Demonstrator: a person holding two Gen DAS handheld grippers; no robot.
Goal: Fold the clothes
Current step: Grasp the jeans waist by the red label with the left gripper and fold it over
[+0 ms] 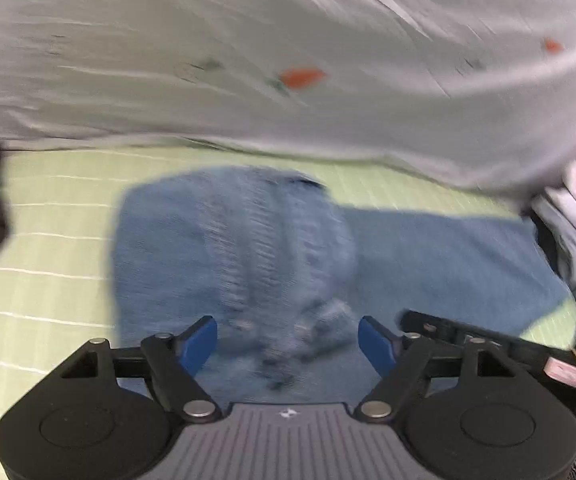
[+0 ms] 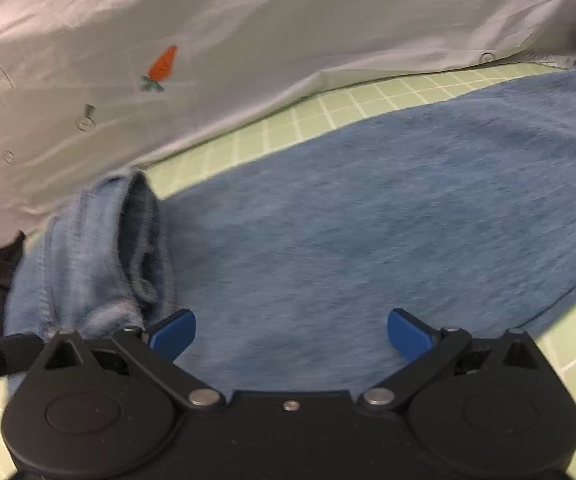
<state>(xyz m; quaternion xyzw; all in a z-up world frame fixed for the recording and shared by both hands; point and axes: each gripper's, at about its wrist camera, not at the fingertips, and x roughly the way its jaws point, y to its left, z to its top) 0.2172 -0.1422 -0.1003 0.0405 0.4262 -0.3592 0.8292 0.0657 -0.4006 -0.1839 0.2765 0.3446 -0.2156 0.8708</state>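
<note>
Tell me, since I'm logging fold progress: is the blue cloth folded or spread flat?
Partly folded. One end of the blue cloth is turned over into a bunched flap; the rest lies flat on the green mat.

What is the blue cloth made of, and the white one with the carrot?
Blue cloth: probably a soft knit or terry, matte and fuzzy, with ribbed stitching at its folded end. White cloth: likely thin woven cotton, smooth, finely creased, with buttons and a stitched carrot.
</note>
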